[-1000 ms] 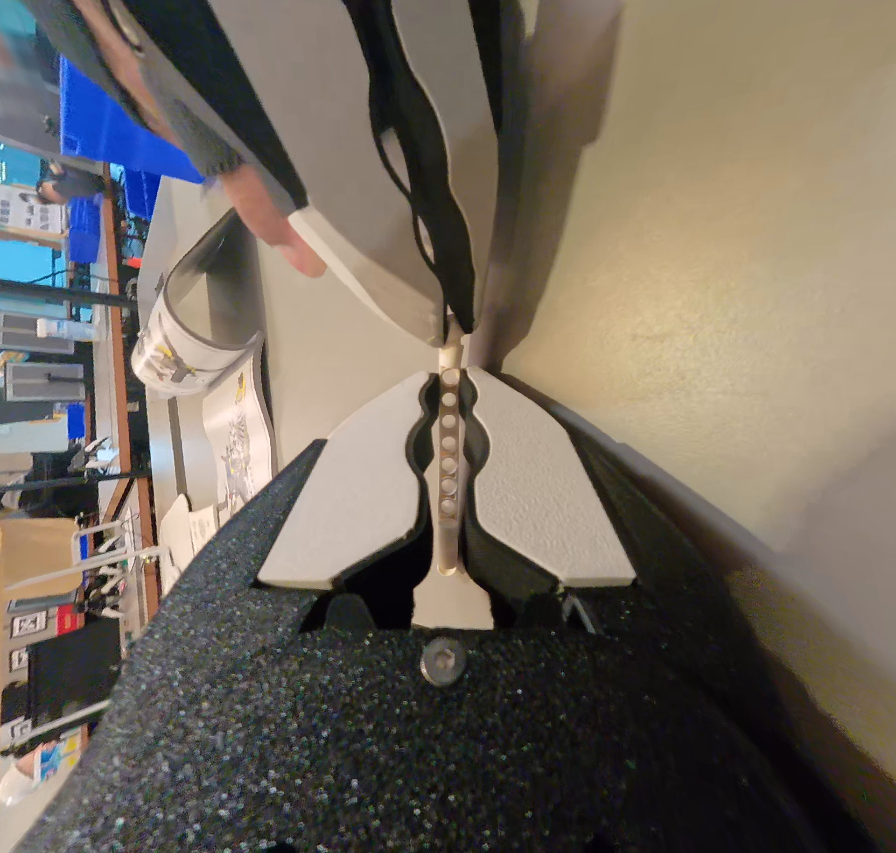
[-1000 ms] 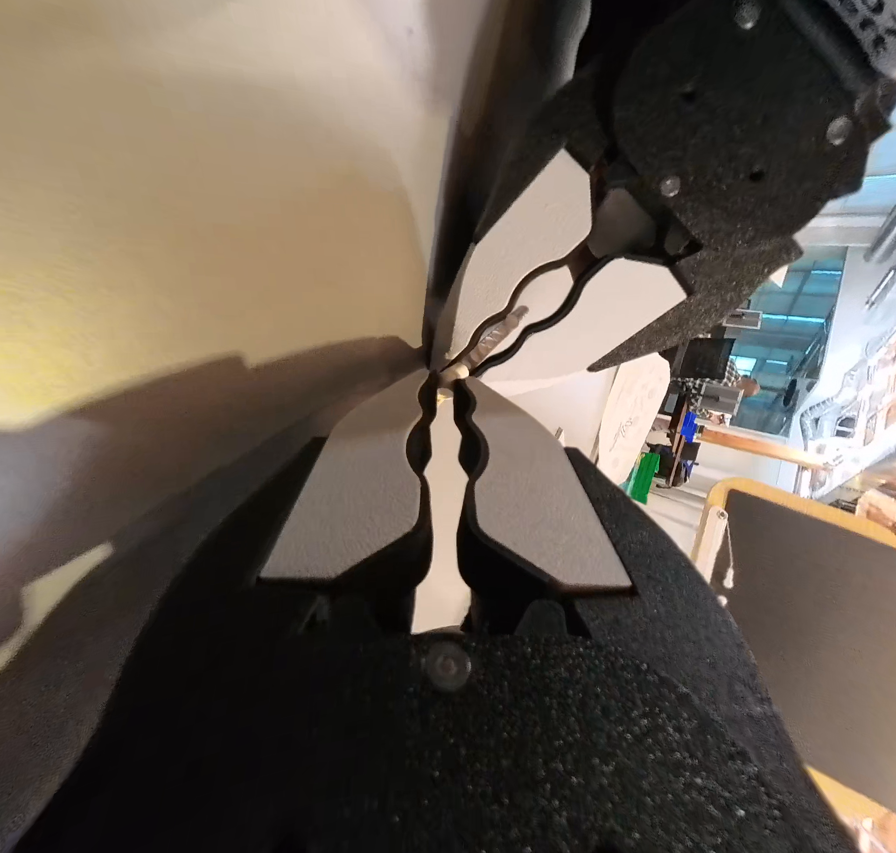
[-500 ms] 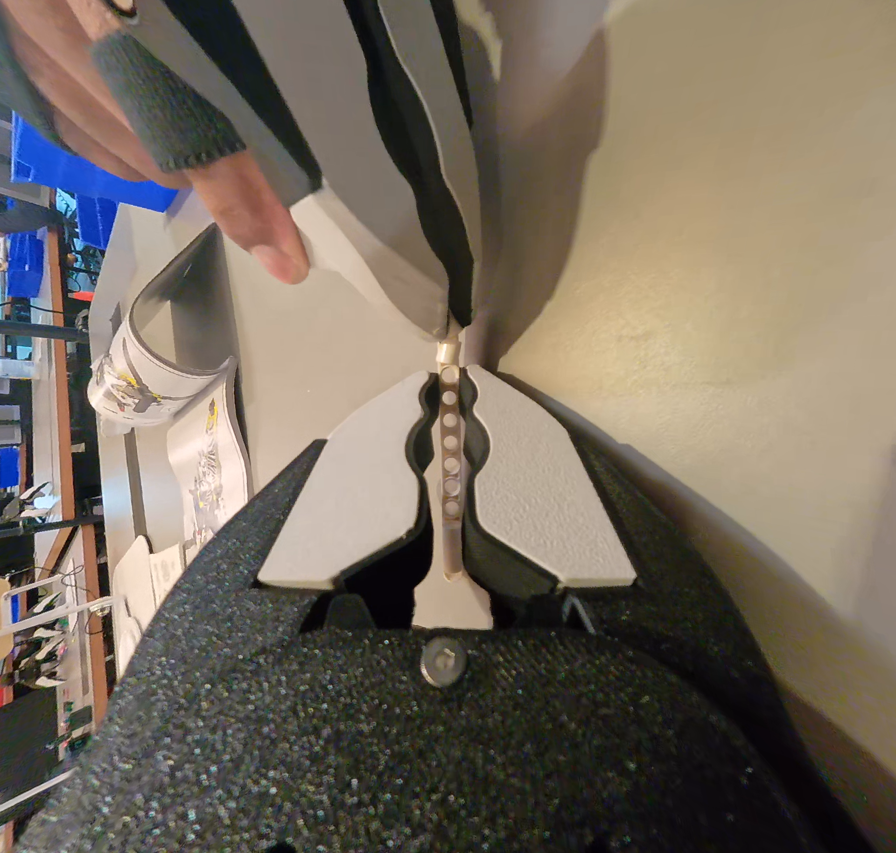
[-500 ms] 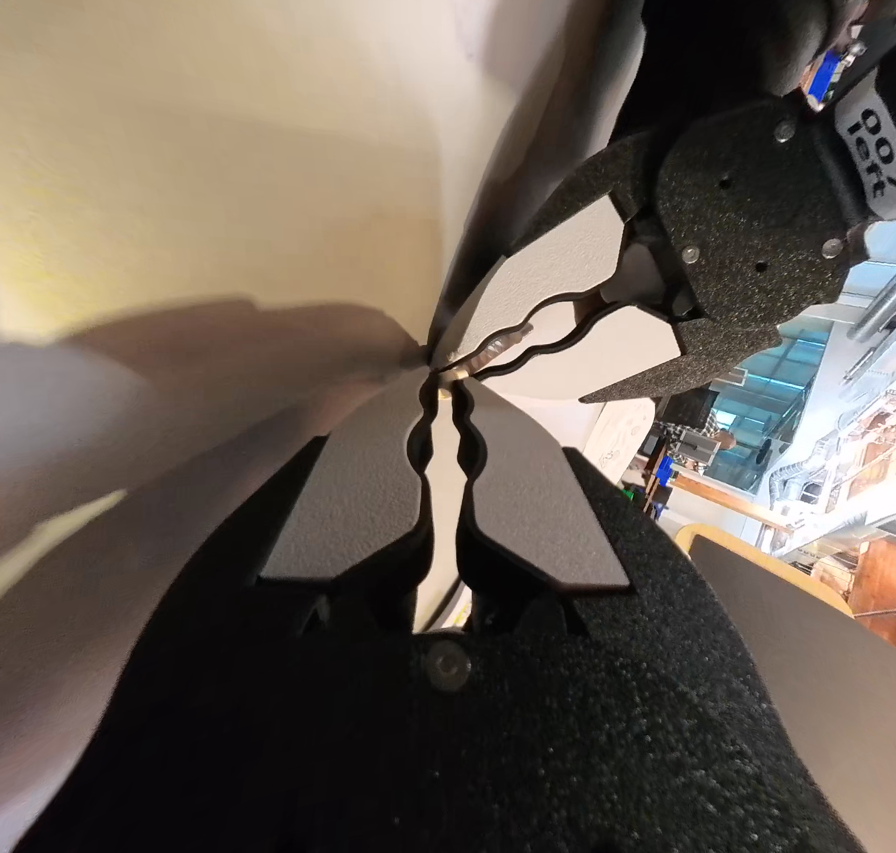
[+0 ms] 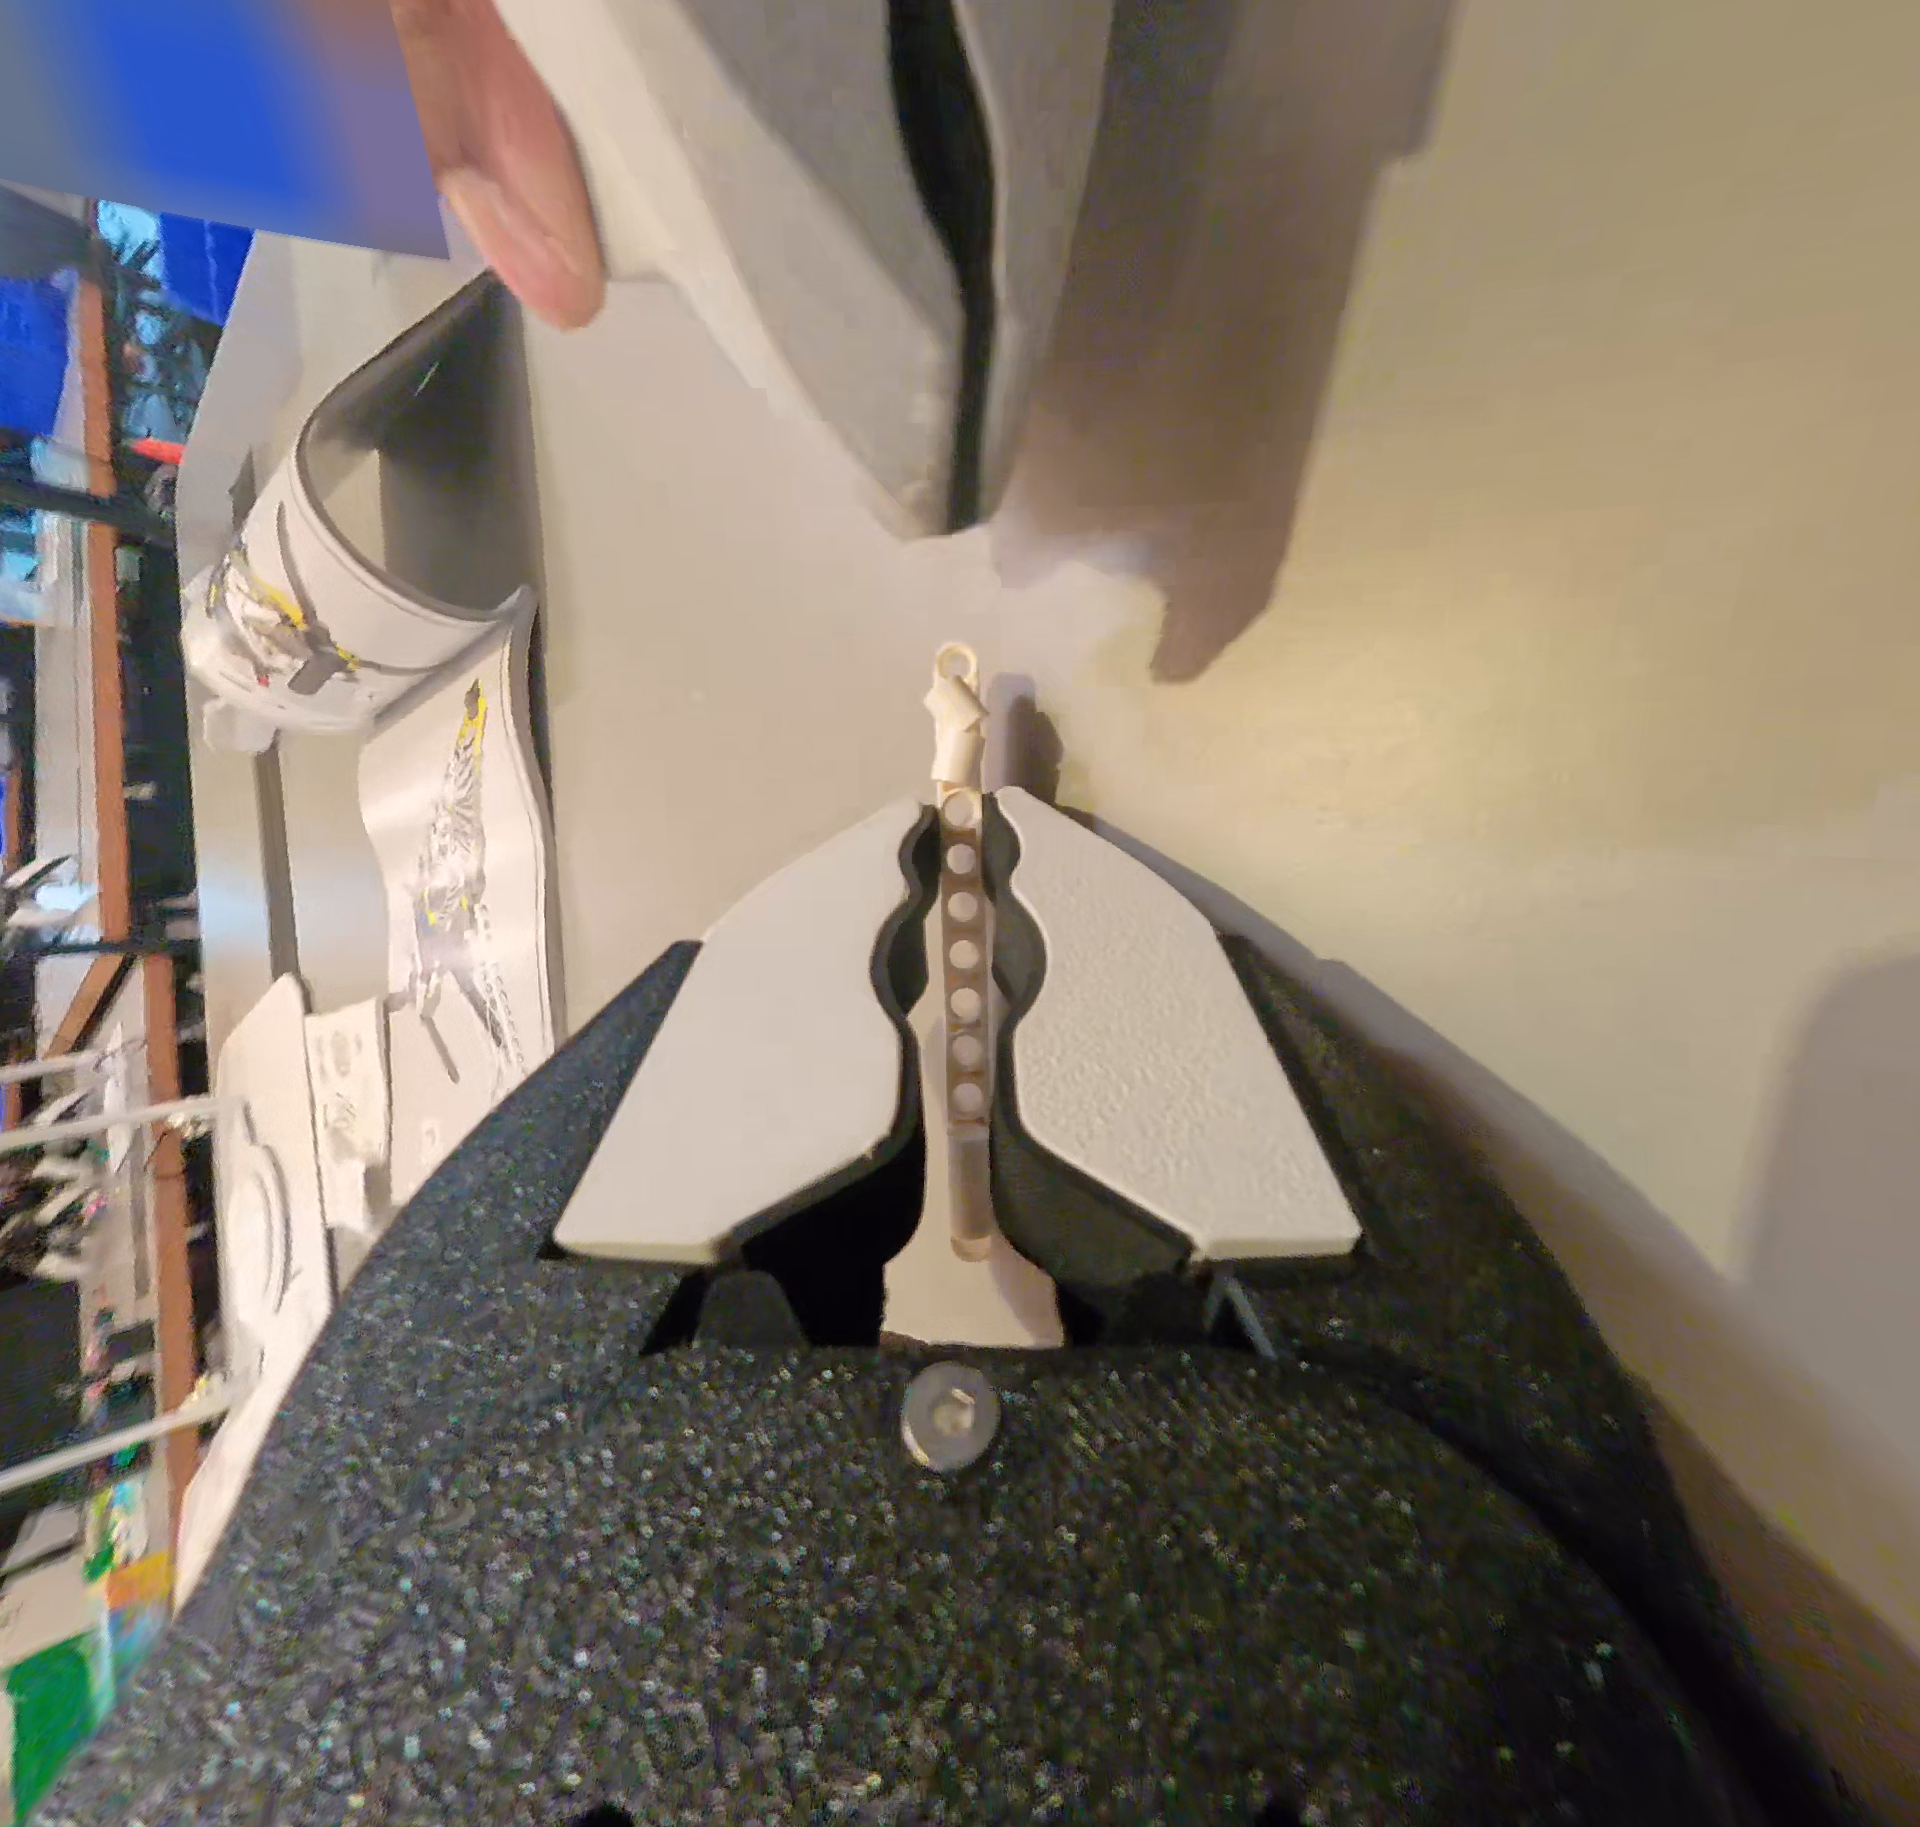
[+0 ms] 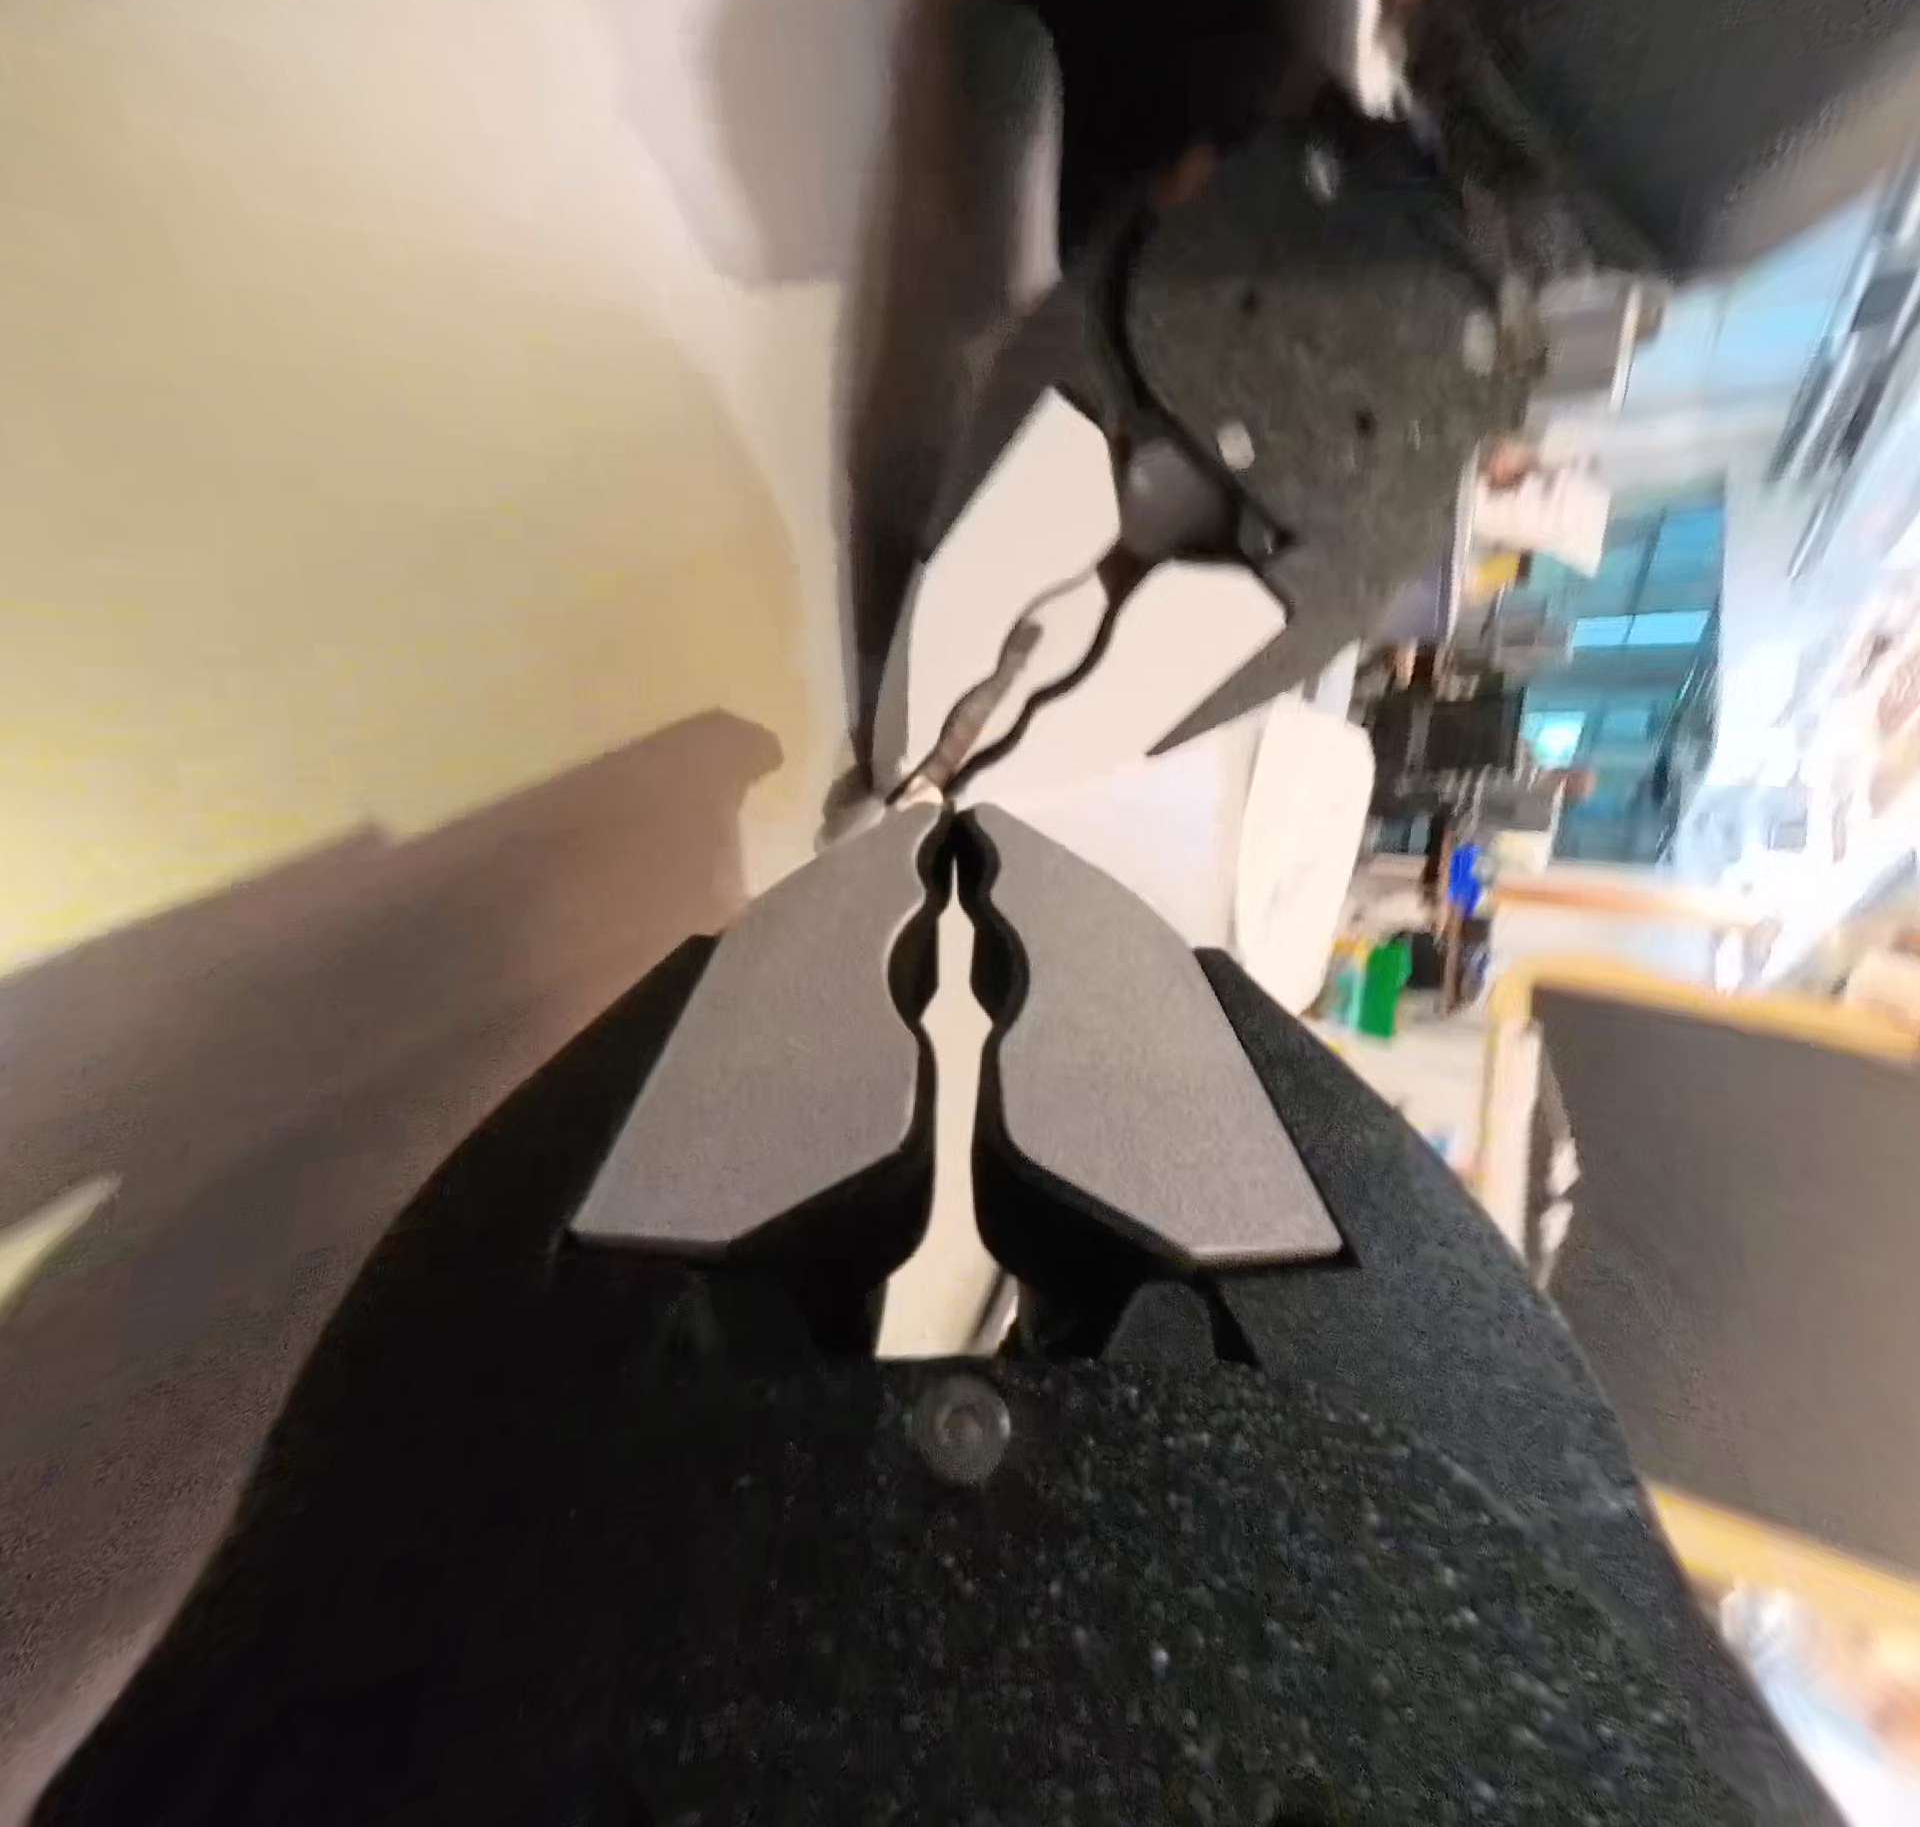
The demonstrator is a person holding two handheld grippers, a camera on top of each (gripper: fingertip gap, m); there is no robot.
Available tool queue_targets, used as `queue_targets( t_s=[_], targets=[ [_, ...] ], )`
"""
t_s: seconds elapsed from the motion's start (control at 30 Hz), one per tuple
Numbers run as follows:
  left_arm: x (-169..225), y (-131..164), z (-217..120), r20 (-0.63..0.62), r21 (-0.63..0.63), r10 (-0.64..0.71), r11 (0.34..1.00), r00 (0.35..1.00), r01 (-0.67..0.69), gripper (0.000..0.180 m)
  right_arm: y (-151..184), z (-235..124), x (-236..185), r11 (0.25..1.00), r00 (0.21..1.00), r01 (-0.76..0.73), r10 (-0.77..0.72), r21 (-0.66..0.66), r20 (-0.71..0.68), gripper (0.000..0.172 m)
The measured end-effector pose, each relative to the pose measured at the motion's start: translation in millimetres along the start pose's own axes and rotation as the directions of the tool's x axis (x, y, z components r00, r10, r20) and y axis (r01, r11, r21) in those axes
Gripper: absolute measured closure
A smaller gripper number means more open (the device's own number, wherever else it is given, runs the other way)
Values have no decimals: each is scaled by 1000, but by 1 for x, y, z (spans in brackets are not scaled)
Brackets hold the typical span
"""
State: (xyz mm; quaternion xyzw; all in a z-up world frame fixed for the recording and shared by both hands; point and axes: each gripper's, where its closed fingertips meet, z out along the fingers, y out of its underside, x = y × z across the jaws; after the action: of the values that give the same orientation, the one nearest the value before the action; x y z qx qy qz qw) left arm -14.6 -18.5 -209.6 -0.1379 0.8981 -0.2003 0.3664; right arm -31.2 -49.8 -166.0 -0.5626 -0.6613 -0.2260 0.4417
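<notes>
Jaws of the left gripper (image 5: 960, 809) pinch a white perforated beam (image 5: 962, 956) at frame centre, a small white angled connector (image 5: 956, 712) on its tip above the pale tabletop (image 5: 1507, 738). Upper centre, the right gripper (image 5: 961, 515) hangs pressed together, bare, a hand (image 5: 499, 115) behind it. Left of frame, an open instruction booklet (image 5: 457, 873) lies on the tabletop.

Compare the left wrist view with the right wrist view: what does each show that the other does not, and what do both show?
Only the left wrist view: the holes along the white perforated beam, the small white connector at its tip, a curled printed sheet, a fingertip.

Only the right wrist view: a dark wood-framed panel, a green object.

Both: the left gripper clamped on the beam, the shut right gripper, the pale table.
</notes>
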Motion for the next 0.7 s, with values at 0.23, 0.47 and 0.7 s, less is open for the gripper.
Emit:
queue_targets(
  t_s=[0.23,0.47,0.7],
  targets=[
    [-11,3,-2,166,-37,-149,987,975,157,171,37,19,-2,820,831,-550,517,-158,-206,150],
    [-16,1,-1,208,-12,-217,974,954,224,171,33,26,7,777,772,-618,570,-121,-282,164],
    [-17,3,-1,219,-15,-227,972,949,236,171,35,28,8,780,775,-613,561,-128,-291,163]
  ],
)
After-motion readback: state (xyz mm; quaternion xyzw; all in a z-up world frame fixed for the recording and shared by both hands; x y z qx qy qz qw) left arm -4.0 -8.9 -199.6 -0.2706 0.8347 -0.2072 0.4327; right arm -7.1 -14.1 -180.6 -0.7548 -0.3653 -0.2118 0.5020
